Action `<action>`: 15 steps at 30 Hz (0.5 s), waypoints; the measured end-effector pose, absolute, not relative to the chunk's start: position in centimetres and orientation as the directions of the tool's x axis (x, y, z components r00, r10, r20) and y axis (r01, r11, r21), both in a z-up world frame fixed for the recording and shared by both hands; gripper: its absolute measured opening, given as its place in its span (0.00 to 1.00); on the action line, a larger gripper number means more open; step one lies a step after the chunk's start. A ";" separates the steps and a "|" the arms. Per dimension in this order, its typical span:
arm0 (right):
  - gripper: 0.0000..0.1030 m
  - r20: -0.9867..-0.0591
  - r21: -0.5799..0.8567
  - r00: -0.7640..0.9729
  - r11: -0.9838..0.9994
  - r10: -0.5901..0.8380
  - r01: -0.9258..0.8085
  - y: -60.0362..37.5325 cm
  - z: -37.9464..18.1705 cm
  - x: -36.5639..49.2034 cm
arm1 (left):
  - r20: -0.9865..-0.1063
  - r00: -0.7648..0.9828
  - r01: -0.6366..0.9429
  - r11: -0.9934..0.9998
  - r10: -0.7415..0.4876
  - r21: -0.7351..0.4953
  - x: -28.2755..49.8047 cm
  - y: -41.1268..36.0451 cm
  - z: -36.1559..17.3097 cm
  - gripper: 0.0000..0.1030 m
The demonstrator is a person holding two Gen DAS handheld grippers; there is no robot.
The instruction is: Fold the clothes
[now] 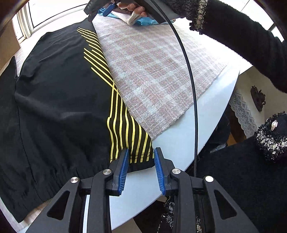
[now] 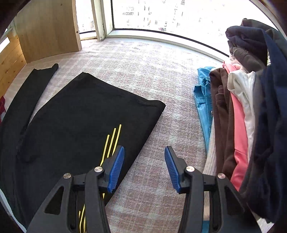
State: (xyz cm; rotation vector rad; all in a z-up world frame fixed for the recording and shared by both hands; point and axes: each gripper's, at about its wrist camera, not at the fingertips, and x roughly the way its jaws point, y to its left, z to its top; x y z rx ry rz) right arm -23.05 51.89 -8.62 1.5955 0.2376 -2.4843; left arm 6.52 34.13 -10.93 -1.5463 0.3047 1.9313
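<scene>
While left view lacks it, right shows clothes pile (image 2: 251, 107).

Bright daylight through large window (image 2: 152, 16) along far side; view beyond washed out, buildings faint. Pale window sill (image 2: 161, 38) curves beneath glass. Light wooden cabinet panel (image 2: 48, 26) at far left beside window frame; knotty pine boards (image 2: 10, 59) lower left. Worktop (image 1: 181, 143) pale, rounded edge, covered by pink-and-white checked cloth (image 2: 140, 71). Beyond worktop edge, lace-trimmed cloth (image 1: 242, 111) hangs from furniture; dark ornament (image 1: 257, 97) on light wall.
</scene>
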 end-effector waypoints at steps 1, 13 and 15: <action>0.45 -0.923 -0.035 -0.379 -0.968 -0.064 0.248 51.6 -9.2 -23.4 | -0.939 -0.109 -0.599 -0.775 0.327 -0.201 6.4 34.3 -11.0 0.29; 0.02 -0.869 0.053 -0.462 -0.962 -0.178 0.269 52.7 -4.4 -22.4 | -0.893 -0.100 -0.514 -0.791 0.439 -0.331 5.5 30.8 -9.5 0.08; 0.02 -0.839 0.047 -0.515 -0.967 -0.175 0.251 53.7 -2.0 -21.9 | -0.850 -0.104 -0.483 -0.774 0.516 -0.410 5.4 29.0 -8.0 0.08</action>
